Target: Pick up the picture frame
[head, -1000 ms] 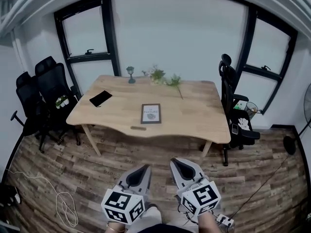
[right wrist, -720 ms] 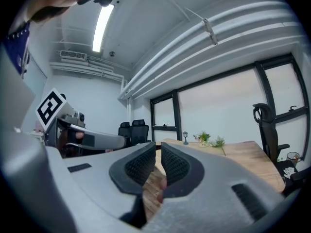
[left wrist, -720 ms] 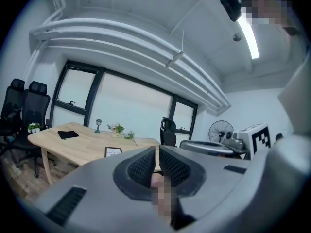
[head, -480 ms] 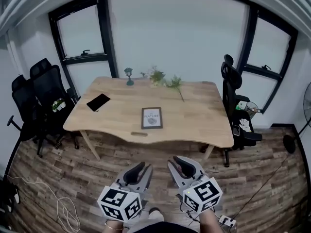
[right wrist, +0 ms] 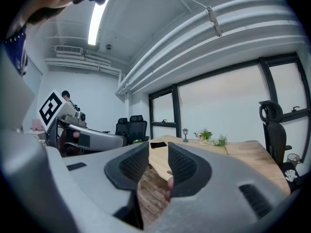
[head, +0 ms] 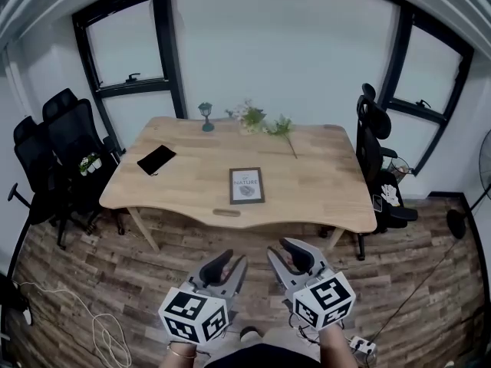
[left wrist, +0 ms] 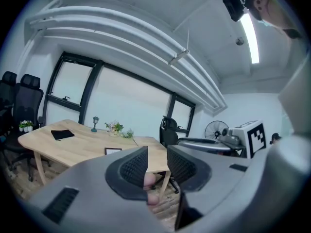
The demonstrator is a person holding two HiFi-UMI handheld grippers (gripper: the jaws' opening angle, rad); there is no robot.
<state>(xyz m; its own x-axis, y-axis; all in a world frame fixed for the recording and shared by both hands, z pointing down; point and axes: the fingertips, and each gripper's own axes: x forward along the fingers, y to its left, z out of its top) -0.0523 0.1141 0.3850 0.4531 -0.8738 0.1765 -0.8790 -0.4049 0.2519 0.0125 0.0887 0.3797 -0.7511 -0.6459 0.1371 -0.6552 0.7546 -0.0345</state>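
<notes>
The picture frame (head: 247,185) lies flat on the wooden table (head: 322,190), print side up, about midway across and nearer the front edge than the back. In the left gripper view it shows as a small dark rectangle (left wrist: 112,151) on the tabletop, just left of the jaws. Just in front of it, at the table's front edge, lies a small brown piece (head: 226,213), possibly a strip of wood, though it is too small to tell. A flat black phone (head: 156,159) lies toward the table's left side, well apart from the frame. Along the back edge stand a little lamp-shaped ornament (head: 205,116) and sprigs of flowers and greenery (head: 253,119).

Black office chairs (head: 69,152) stand to the left of the table, and another chair (head: 376,152) stands at its right end. A pale cable (head: 103,332) loops on the plank floor (head: 92,274).

Both grippers are held side by side over the floor, well short of the table and pointing toward it. The left gripper (head: 229,265) has just been opening its jaws; they stand apart with nothing between them. The right gripper (head: 289,253) has likewise just been opening, and its jaws are parted and empty.
</notes>
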